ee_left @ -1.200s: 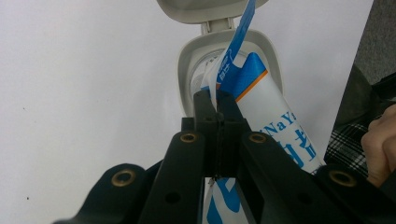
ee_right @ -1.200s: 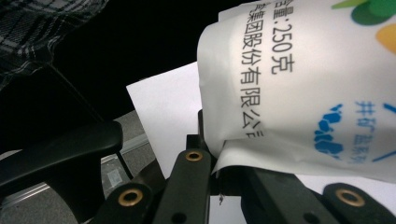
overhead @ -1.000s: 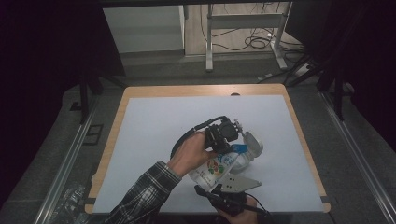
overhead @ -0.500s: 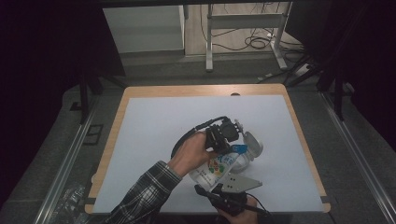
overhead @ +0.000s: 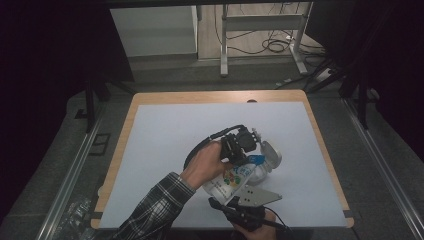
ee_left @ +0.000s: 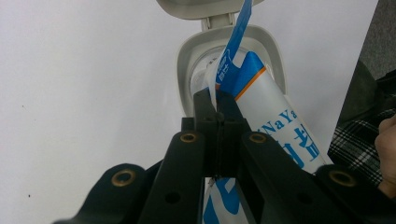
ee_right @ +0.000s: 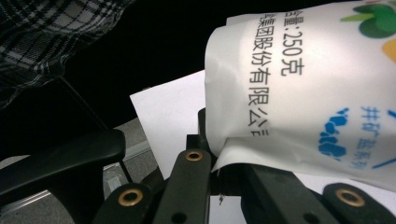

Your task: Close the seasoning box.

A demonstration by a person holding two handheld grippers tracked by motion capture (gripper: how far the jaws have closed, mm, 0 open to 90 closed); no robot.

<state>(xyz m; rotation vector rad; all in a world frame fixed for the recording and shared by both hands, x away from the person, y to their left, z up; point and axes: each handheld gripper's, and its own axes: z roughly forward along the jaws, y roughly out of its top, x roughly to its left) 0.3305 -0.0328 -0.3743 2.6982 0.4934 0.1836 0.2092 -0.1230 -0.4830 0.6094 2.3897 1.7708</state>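
A white pouch [overhead: 231,179] with blue and coloured print is held tilted between both grippers over the white mat. My left gripper [overhead: 246,154] is shut on the pouch's blue upper edge [ee_left: 238,70], its jaws [ee_left: 217,106] pinched tight. The pouch mouth points into a grey round container [ee_left: 187,60] whose hinged lid [ee_left: 196,5] stands open. The same container [overhead: 269,159] lies just right of the pouch in the high view. My right gripper [ee_right: 215,156] is shut on the pouch's [ee_right: 317,84] lower seam, near the table's front edge [overhead: 231,200].
The white mat [overhead: 170,135] covers a wooden table [overhead: 125,130] with bare room to the left and at the back. A plaid sleeve [overhead: 150,210] reaches in from the bottom left. Dark floor and metal rails [overhead: 70,170] flank the table.
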